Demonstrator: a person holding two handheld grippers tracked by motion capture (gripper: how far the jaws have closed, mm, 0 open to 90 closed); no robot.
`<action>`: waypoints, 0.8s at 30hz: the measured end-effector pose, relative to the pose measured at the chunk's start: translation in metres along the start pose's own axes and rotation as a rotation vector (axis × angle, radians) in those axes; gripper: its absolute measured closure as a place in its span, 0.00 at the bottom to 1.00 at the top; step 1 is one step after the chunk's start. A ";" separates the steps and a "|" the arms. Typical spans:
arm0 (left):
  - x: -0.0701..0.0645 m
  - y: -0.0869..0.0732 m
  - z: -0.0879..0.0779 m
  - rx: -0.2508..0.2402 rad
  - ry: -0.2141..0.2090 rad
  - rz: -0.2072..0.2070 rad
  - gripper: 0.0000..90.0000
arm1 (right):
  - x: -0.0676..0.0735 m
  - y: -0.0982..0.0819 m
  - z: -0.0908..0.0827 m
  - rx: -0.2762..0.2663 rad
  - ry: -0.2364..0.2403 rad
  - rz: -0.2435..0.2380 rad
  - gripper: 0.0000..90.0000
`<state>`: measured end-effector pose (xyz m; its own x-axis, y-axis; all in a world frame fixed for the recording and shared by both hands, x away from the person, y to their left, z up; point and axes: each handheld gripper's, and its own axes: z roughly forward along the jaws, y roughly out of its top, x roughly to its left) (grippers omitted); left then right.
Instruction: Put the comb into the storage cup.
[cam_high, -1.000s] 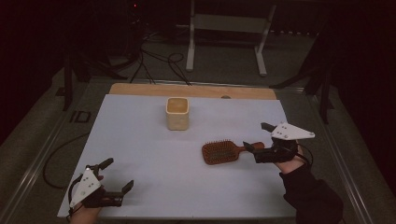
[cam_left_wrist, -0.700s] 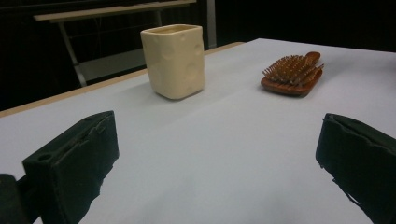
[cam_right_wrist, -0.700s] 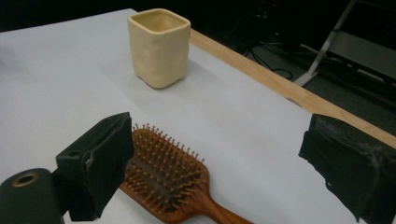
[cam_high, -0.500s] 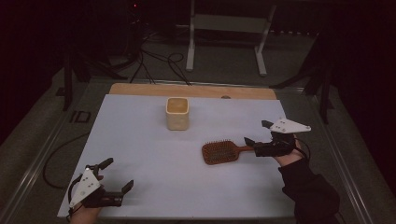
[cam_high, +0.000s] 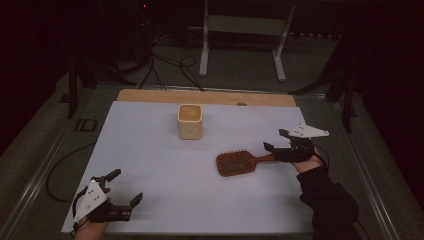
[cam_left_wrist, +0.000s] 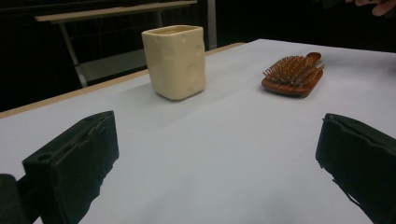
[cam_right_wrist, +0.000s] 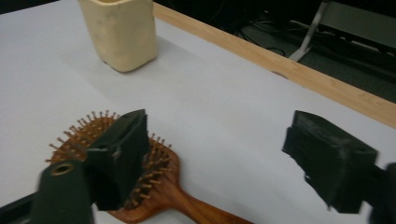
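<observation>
No lettering to call out anywhere here. The cream dimpled ceramic cup (cam_left_wrist: 175, 60) carries no label or brand, the brown wooden paddle hairbrush (cam_high: 239, 162) shows bare wood and bristles, and the white sheet covering the table (cam_high: 200, 200) is blank. Nothing on the dark background can be read.

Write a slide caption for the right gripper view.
Open right gripper poised over the wooden hairbrush on the white table, cream cup beyond.
</observation>
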<state>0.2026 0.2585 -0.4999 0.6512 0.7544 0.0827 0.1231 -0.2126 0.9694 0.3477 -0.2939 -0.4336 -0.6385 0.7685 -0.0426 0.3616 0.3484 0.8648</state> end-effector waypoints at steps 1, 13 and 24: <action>0.000 0.000 0.000 0.002 0.000 0.002 0.00 | -0.002 -0.001 0.001 0.002 -0.002 0.001 0.26; 0.000 0.000 0.000 0.002 0.000 -0.001 0.00 | -0.011 -0.016 0.015 0.073 -0.044 0.017 0.51; 0.000 0.000 0.000 0.003 0.000 -0.001 0.00 | -0.017 -0.024 0.023 0.129 -0.081 0.019 0.83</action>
<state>0.2021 0.2586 -0.5000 0.6510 0.7546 0.0819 0.1261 -0.2139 0.9687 0.3650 -0.3033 -0.4652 -0.5759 0.8144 -0.0713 0.4606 0.3953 0.7947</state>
